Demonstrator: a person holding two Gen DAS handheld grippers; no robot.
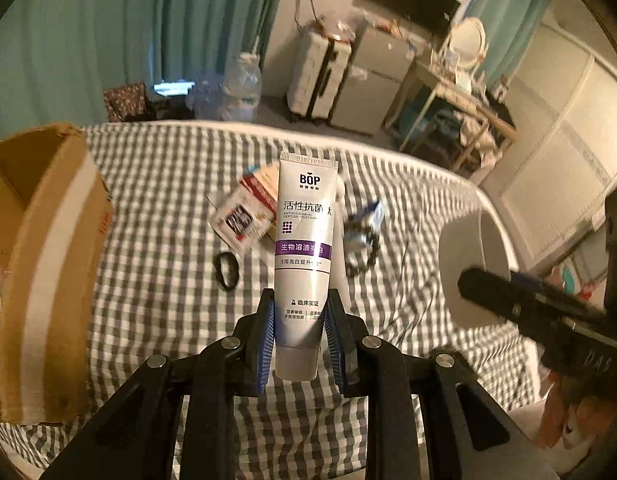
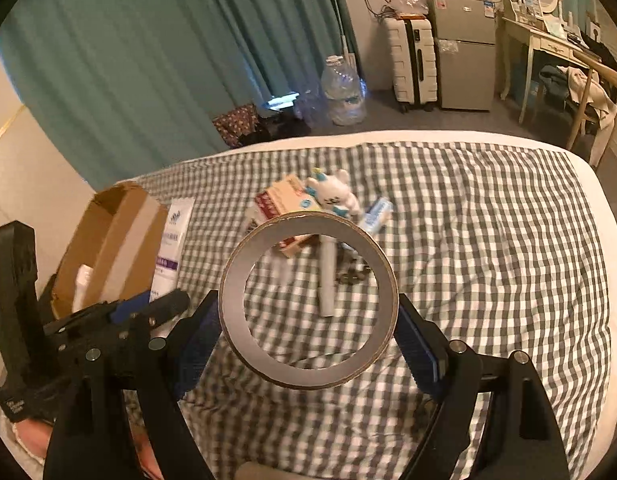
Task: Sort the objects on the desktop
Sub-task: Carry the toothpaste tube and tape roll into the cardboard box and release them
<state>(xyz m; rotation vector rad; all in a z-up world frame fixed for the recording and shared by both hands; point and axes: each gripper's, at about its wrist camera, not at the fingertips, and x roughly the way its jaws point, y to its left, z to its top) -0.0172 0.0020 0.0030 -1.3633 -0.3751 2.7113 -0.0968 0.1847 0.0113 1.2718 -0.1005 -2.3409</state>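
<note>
**Both claws loaded above the checked bed**

My left claw [image 1: 299, 336] is clamped on a white plastic toothpaste tube with a purple band [image 1: 304, 248], held upright, cap end down between the blue pads. My right claw [image 2: 308, 336] grips a wide brown cardboard-cored tape roll [image 2: 308, 304] by its outer rim (I see the bedding straight through its hole). Both hang over the grey-and-white gingham bedspread [image 2: 488, 240]. To my left stands an open brown cardboard box [image 1: 48, 264]. Farther out lies a loose heap: a red-and-cream paper carton [image 2: 280, 200], a small white plush toy with blue trim [image 2: 334, 196] and a black loop band [image 1: 227, 271].
</note>
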